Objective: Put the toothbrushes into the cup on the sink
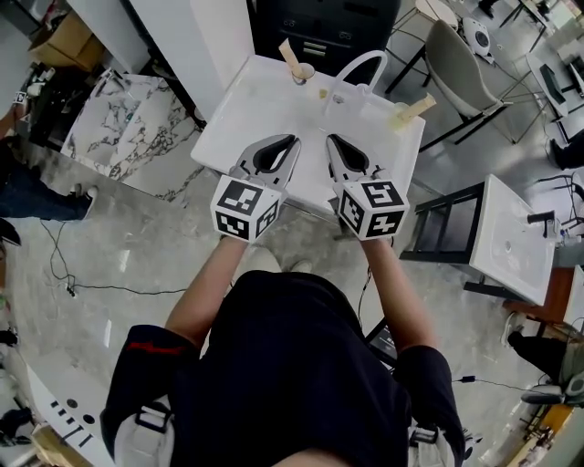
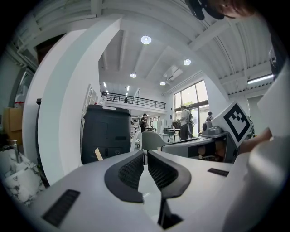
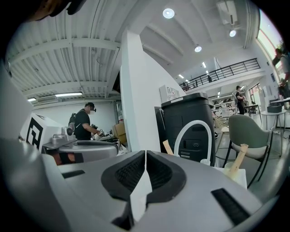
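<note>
The white sink with an arched white faucet lies ahead of me. A wooden toothbrush stands in a small cup at the sink's back edge. Another toothbrush leans in a cup at the back right corner. The right gripper view shows that brush right of the faucet, and the other brush to its left. My left gripper and right gripper hover side by side over the sink's near half. Both are shut and hold nothing.
A marble slab leans left of the sink. A black cabinet stands behind it, a grey chair at the back right. A black frame and a second white sink stand to the right. A cable lies on the floor.
</note>
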Available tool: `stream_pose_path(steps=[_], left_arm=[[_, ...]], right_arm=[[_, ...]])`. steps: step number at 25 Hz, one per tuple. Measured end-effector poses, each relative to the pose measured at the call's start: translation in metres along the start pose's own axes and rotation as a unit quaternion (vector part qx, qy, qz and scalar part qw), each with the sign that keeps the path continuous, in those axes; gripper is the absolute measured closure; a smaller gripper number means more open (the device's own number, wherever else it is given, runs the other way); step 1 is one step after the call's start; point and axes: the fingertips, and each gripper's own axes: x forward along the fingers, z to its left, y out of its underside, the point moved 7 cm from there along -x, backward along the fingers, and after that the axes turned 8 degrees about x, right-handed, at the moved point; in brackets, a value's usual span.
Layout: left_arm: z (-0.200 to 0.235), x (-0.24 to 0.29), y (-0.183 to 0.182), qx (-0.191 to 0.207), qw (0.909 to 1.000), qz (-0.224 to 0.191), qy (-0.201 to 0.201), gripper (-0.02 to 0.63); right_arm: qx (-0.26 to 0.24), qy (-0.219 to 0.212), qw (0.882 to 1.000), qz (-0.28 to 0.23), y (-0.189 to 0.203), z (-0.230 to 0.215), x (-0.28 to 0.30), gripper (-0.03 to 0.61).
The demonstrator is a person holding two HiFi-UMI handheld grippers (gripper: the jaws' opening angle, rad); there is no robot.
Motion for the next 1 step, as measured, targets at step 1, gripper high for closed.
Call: stream_pose_path(steps=[1], left_arm=[[-0.0013,-0.0012,0.0006,-0.002,1.0000,0.000,-0.001,0.577]], right_arm=[[0.001,0.000,1.000,-0.001,0.0004,0.0008,-0.0018,0.538]])
